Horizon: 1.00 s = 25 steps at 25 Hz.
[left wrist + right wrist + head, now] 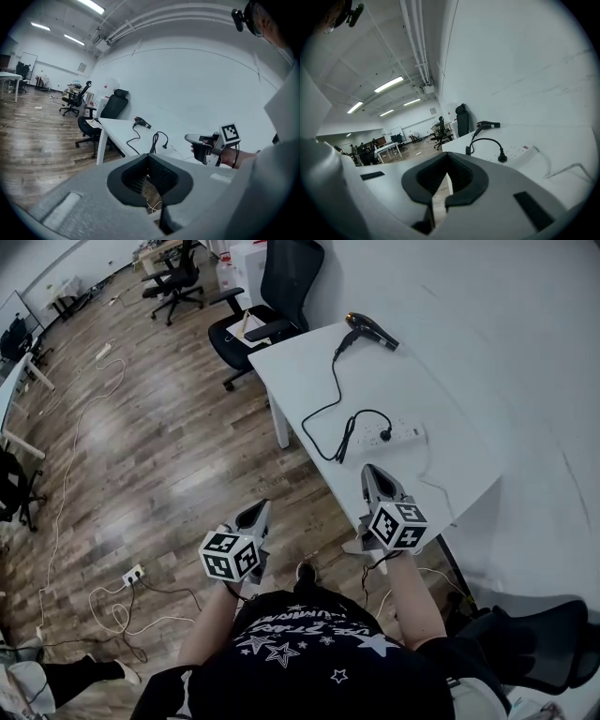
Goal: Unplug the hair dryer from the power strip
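Observation:
A black hair dryer (370, 331) lies at the far end of the white table (450, 399). Its black cord (323, 418) loops across the top to a plug (385, 435) seated in the white power strip (398, 435). My right gripper (372, 474) hovers shut and empty just off the table's near edge, short of the strip. My left gripper (255, 514) hangs shut over the wooden floor, left of the table. In the right gripper view the plug (502, 158), the strip (519, 151) and the dryer (487, 124) lie ahead. The left gripper view shows the dryer (142, 123) and my right gripper (197, 139).
A black office chair (272, 296) stands at the table's far left corner. A white wall runs along the table's right side. On the floor lie loose cables and another socket strip (133, 575). A dark chair (534, 643) sits at lower right.

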Motion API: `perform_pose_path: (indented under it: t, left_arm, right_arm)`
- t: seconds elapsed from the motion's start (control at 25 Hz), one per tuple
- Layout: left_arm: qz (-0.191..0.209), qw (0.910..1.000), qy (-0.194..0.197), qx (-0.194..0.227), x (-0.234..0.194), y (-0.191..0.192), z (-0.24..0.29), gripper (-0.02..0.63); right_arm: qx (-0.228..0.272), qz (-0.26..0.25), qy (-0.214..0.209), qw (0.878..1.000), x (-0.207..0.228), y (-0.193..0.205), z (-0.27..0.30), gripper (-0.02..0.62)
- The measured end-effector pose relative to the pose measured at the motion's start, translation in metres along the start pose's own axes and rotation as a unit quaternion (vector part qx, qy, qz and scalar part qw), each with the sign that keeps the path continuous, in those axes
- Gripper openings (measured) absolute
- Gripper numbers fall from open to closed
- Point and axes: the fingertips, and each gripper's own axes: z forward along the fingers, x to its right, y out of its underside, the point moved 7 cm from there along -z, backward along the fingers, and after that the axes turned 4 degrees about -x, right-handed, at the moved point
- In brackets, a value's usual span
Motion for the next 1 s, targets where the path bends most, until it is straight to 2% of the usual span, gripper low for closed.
perform_pose_path:
  t: [0.48,0.68,1.0]
  left_arm:
    - [0.022,0.9995,0.019,-0.009,0.0,-0.019,0.041,0.008]
    - [0.032,0.9984,0.042,-0.02,-0.012,-0.032,0.069,0.008]
    - [0.063,0.9921,0.1,-0.042,-0.035,-0.081,0.143,0.008]
  right_arm:
    - [-0.005,0.018,0.037,0.999,0.035,-0.007,0.015,0.009]
    - [-0.01,0.023,0.056,0.998,0.046,-0.01,0.027,0.009]
    - [-0.003,0.048,0.128,0.991,0.08,-0.023,0.046,0.009]
